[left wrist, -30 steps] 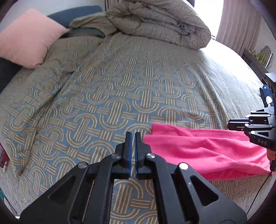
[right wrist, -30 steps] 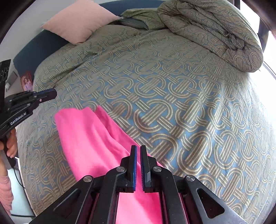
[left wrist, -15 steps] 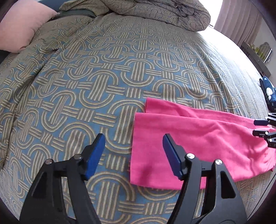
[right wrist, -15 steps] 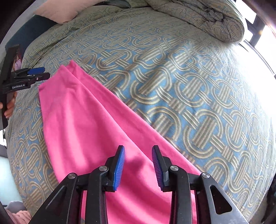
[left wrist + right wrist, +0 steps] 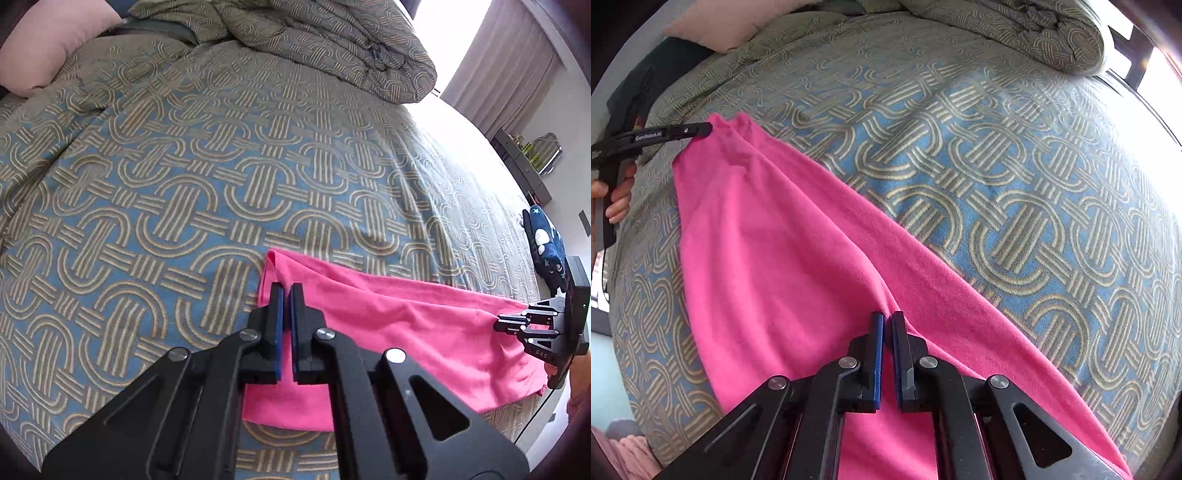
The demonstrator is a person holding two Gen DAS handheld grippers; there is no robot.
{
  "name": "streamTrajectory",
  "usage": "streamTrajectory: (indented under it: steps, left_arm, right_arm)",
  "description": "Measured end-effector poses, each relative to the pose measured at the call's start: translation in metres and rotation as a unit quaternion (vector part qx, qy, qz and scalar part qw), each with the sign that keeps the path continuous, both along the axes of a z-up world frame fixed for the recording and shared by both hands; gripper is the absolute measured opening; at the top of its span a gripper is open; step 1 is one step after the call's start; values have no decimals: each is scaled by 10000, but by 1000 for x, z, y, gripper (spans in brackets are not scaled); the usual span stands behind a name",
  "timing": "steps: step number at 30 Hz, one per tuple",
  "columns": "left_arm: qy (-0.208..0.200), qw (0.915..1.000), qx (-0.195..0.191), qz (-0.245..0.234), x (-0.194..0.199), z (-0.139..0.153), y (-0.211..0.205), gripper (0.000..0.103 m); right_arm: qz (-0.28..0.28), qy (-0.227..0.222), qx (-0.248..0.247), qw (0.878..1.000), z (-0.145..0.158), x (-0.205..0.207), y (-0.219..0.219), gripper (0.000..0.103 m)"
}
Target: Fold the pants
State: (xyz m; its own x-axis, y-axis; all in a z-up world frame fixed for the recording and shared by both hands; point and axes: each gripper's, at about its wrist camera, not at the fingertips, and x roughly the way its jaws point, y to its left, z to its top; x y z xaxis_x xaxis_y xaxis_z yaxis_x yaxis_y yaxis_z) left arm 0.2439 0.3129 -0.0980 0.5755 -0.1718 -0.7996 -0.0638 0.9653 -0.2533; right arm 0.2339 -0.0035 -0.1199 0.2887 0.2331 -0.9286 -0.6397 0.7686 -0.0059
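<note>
Bright pink pants (image 5: 406, 332) lie lengthwise near the front edge of a patterned bedspread (image 5: 184, 184). My left gripper (image 5: 286, 290) sits at their left end, jaws closing tight with the hem pinched between the blue pads. In the right wrist view the pants (image 5: 775, 240) run diagonally, and the left gripper (image 5: 705, 129) holds the lifted far end. My right gripper (image 5: 888, 319) is closing on a raised fold of the pink cloth. It shows in the left wrist view as the right gripper (image 5: 496, 326), with cloth pulled up to its tips.
A bundled duvet (image 5: 332, 44) lies at the head of the bed beside a pink pillow (image 5: 44, 40). A dark blue starred item (image 5: 546, 240) sits at the bed's right edge. Curtains (image 5: 517, 66) hang beyond. A hand (image 5: 617, 199) grips the left gripper's handle.
Both grippers opened half a second ago, came down onto the pants and closed on the cloth. The right one moved along the pants. The cloth now rises at both pinch points.
</note>
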Motion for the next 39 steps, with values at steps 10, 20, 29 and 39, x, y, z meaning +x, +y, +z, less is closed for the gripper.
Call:
streamTrajectory:
  steps: [10,20,29,39]
  left_arm:
    - [20,9991,416,45,30,5,-4,4]
    - [540,9932,933,432,34,-23,3,24]
    - [161,9965,789,-245,-38,3,-48,26]
    - [291,9563,7,-2909,-102,-3,-259,26]
  right_arm:
    - [-252,-497,437,9975,44,0,-17,3]
    - [-759,-419,-234,9960,9,15,-27,41]
    - [-2111,-379,-50,9767,41,-88,-166,45]
    - [-3162,-624,-157,9465,41,-230,-245,45]
